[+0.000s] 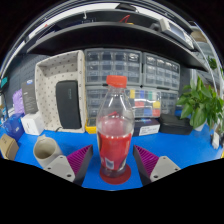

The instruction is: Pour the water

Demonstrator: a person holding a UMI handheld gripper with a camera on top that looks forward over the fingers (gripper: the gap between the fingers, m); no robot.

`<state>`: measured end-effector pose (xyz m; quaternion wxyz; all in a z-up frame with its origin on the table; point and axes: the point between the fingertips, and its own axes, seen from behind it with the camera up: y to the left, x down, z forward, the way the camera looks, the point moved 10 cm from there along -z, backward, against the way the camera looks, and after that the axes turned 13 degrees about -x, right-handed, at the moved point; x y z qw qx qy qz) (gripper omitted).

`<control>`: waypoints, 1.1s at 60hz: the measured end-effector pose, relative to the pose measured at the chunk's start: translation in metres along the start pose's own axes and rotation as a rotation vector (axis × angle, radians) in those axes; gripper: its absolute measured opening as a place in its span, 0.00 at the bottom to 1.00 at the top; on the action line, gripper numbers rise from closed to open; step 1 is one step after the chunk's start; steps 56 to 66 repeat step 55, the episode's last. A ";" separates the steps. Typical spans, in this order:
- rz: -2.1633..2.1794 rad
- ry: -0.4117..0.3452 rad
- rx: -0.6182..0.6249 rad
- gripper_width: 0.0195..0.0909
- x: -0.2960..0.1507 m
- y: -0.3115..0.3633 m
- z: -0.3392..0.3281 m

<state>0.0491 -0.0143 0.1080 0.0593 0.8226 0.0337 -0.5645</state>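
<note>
1. Looking along the tool [113, 163], we see a clear plastic bottle with a red cap and red liquid in its lower half [116, 135] standing upright at the centre of the frame on the blue tabletop [180, 150].
2. The bottle rests on a round red coaster [118, 178] and stands between the two purple-padded fingers [79, 163], one at lower left and one at lower right.
3. We see a gap on each side of the bottle, so the tool is released, gripping nothing.
4. At the left of the frame, a pale cup lying on its side [45, 150] shows its open mouth, just beyond the left finger.
5. Behind it, in the upper left, stands a white perforated panel with a dark rectangle on it [62, 90].
6. A grey cabinet of small drawers [130, 68] fills the upper centre, behind the bottle.
7. A green leafy plant [200, 102] sits at the right of the frame.
</note>
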 end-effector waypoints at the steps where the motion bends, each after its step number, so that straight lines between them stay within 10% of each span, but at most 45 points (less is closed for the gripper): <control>1: 0.009 0.003 0.001 0.87 0.001 0.002 -0.003; 66: -0.002 0.033 -0.070 0.87 -0.041 0.128 -0.161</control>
